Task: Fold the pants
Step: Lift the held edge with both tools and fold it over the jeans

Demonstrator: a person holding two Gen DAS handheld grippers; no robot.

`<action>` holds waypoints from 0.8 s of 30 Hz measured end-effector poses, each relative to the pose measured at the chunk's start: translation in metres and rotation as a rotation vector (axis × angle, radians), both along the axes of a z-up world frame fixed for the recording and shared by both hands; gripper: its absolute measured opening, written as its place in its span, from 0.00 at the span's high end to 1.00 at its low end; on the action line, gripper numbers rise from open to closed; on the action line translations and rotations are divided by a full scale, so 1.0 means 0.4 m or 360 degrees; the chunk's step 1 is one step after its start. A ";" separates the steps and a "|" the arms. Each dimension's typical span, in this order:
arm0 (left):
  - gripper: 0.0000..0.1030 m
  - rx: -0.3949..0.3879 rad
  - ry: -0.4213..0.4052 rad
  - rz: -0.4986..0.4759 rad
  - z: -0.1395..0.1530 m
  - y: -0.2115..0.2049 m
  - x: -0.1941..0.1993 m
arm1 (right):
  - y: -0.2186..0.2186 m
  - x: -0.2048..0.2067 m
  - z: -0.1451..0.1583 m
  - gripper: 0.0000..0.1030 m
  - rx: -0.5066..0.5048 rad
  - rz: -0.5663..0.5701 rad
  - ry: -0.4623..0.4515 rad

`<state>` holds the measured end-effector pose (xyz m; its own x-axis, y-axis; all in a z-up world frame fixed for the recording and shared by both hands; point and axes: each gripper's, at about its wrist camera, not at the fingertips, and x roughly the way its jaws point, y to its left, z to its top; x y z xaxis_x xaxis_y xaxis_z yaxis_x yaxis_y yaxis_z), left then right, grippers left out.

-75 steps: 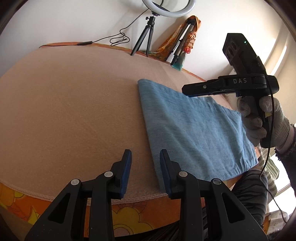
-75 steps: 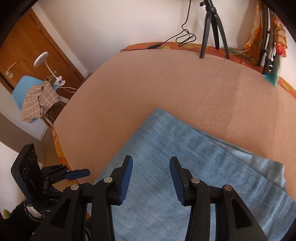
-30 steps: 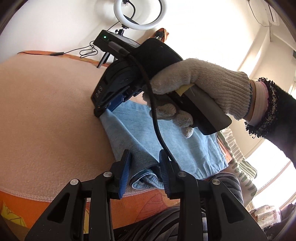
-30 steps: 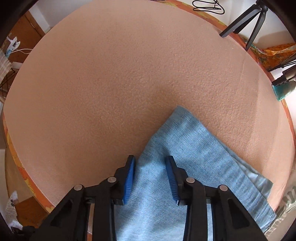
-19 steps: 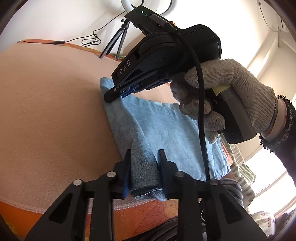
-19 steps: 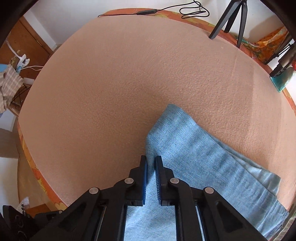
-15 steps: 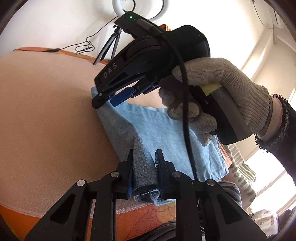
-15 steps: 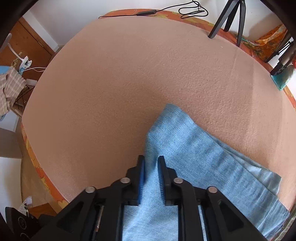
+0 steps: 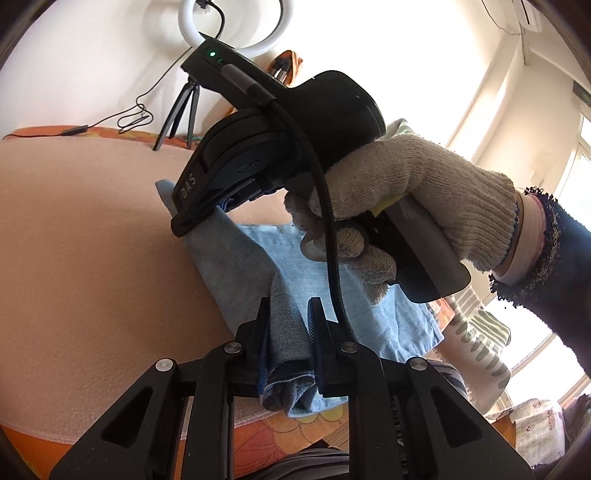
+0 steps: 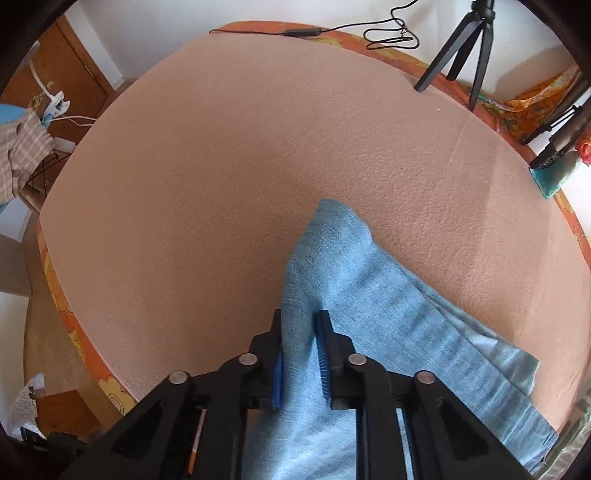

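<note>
The light blue folded pants (image 9: 295,273) lie on a peach blanket (image 9: 81,240) near its front right edge. My left gripper (image 9: 288,314) is shut on the near corner of the pants, with cloth bunched between its blue pads. My right gripper (image 10: 301,325) is shut on the pants' (image 10: 388,317) left edge and lifts it off the blanket. In the left wrist view the right gripper (image 9: 201,216), held in a gloved hand (image 9: 399,206), pinches the far corner of the pants.
A black tripod (image 10: 458,48) with a ring light (image 9: 236,33) stands at the blanket's far edge beside a cable (image 10: 384,33). Orange floral fabric (image 10: 66,306) borders the blanket. A chair with a checked cloth (image 10: 22,147) stands off to the left.
Both grippers came down onto the left edge of the pants and shut on it, the left at the near corner, the right at the far corner. The gripped edge has risen off the blanket.
</note>
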<state>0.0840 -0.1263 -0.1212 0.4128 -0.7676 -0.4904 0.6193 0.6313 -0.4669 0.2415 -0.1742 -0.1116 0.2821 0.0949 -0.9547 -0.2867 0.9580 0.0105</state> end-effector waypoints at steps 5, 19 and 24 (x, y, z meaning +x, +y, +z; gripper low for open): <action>0.85 -0.0018 -0.0071 -0.0083 0.064 -0.044 -0.017 | -0.088 -0.040 0.097 0.96 0.0186 -0.0121 -0.0146; 0.86 -0.0032 -0.0245 -0.0454 0.219 -0.260 -0.073 | -0.419 -0.188 0.292 0.97 0.0529 -0.0465 -0.0498; 0.86 -0.0007 -0.0270 -0.0587 0.239 -0.358 -0.104 | -0.539 -0.266 0.321 0.97 0.0555 -0.0568 -0.0571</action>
<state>0.0425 -0.2696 -0.0258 0.1840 -0.8813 -0.4353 0.8724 0.3504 -0.3407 0.1349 -0.3897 0.0166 0.6520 0.2251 -0.7240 0.0073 0.9530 0.3029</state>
